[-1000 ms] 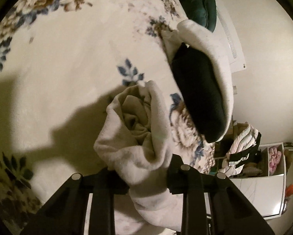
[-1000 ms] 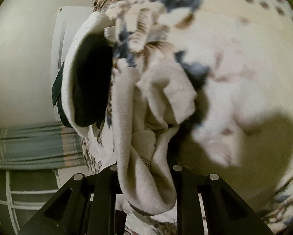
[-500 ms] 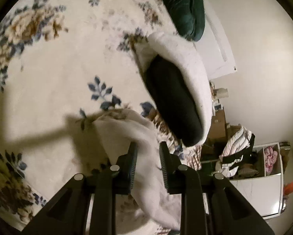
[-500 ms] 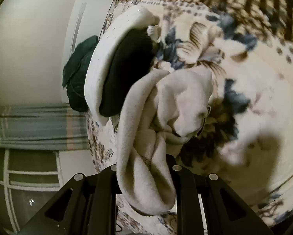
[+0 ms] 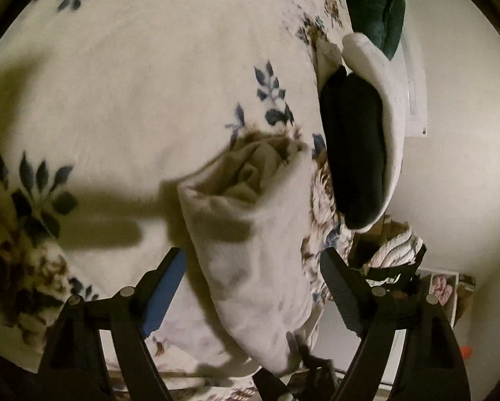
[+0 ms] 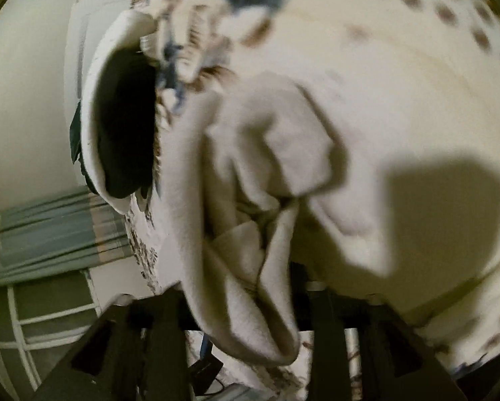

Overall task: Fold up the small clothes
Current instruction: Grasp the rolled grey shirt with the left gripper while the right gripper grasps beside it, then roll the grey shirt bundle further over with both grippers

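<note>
Cream fleece garment (image 5: 250, 254) is shown crumpled on the floral blanket (image 5: 132, 100), near the bed's edge. Both the left gripper (image 5: 253, 287) and right gripper (image 6: 239, 304) are seen opening, the cloth lying between unpressed pads. A dark, white-rimmed cushion (image 5: 353, 153) is set just beyond; open blanket is left alongside.

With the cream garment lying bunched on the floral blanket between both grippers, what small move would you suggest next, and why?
Probably back both grippers away from the cream garment and check the fold. The left gripper is opening, its fingers clear of the cloth on either side. The right gripper is opening too, with the cloth between its fingers. The garment rests bunched on the floral blanket, so regrasping an edge may follow.
</note>
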`<state>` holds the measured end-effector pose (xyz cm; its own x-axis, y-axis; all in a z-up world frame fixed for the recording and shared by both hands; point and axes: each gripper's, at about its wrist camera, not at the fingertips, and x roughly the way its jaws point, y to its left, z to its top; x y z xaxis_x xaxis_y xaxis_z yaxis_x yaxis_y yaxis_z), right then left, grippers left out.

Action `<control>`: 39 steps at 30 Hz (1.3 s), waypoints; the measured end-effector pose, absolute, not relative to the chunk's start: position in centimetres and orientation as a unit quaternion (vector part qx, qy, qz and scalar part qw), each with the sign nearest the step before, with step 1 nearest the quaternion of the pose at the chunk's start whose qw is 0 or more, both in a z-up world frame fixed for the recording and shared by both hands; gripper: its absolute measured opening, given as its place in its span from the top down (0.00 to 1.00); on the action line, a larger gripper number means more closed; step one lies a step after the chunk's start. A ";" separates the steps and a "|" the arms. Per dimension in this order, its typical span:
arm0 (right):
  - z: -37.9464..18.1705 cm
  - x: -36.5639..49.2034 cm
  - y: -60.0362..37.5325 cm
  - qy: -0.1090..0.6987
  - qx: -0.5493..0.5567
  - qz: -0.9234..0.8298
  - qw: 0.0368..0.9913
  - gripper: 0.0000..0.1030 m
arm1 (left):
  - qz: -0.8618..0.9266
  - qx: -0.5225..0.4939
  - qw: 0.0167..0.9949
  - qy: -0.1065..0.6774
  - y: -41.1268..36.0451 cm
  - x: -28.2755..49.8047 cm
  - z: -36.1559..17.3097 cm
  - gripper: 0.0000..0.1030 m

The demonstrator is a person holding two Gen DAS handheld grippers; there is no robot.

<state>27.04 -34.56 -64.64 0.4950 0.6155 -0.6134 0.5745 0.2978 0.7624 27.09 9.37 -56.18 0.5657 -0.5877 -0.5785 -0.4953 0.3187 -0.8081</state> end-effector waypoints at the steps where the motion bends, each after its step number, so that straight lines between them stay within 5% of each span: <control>1: -65.0 26.5 -34.6 0.497 0.600 0.016 0.626 0.35 | -0.043 -0.583 0.669 0.460 9.2 27.1 -56.1 0.19; 6: -66.2 25.3 -33.9 0.472 0.633 0.033 0.613 0.21 | -0.064 -0.551 0.677 0.483 7.5 29.9 -58.1 0.16; 21: -67.3 24.5 -33.2 0.429 0.648 -0.048 0.628 0.22 | -0.040 -0.509 0.696 0.505 4.9 33.7 -60.3 0.15; 31: -58.9 30.5 -33.6 0.541 0.326 -0.084 0.771 0.20 | -0.065 -0.421 0.722 0.546 4.2 34.1 -58.5 0.15; 33: -60.6 33.2 -32.4 0.582 0.268 -0.056 0.765 0.27 | -0.070 -0.414 0.722 0.550 4.0 34.1 -58.6 0.15; 34: -61.4 34.3 -32.1 0.594 0.257 -0.044 0.761 0.52 | -0.072 -0.412 0.722 0.551 4.0 34.1 -58.6 0.15; 39: -61.4 34.0 -34.6 0.557 0.410 0.021 0.722 0.67 | -0.080 -0.417 0.716 0.555 4.2 34.4 -58.8 0.15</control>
